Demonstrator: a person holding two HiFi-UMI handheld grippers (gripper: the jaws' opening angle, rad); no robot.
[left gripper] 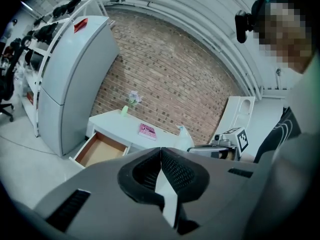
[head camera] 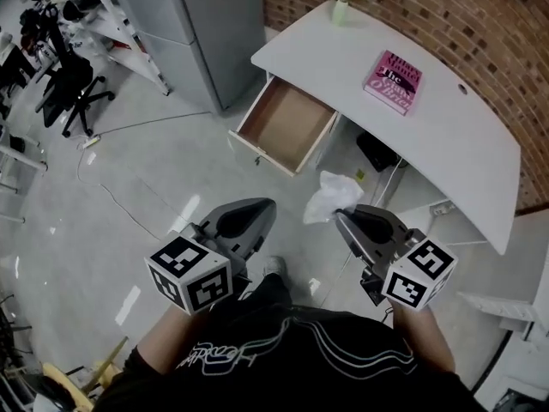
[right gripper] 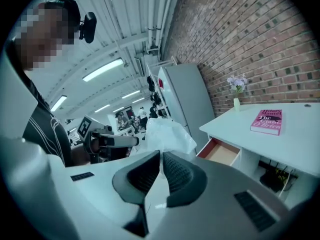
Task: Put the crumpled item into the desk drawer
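Off the desk's [head camera: 446, 148] front edge, above the floor, the crumpled item [head camera: 328, 194] is pinched between the right gripper's [head camera: 343, 215] jaws, presumably for carrying to the open drawer [head camera: 283, 125] under the desk's left end. The left gripper [head camera: 260, 206] is held pressed together, empty, aside.

Book [head camera: 393, 81] and vase [head camera: 340, 11] on desk [head camera: 326, 51], drawer [head camera: 283, 123] open below, crumpled item [head camera: 330, 197] near drawer

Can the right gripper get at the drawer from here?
Probably yes: the drawer stands pulled open, looks empty, and nothing blocks the way from the right gripper, shut on the crumpled item.
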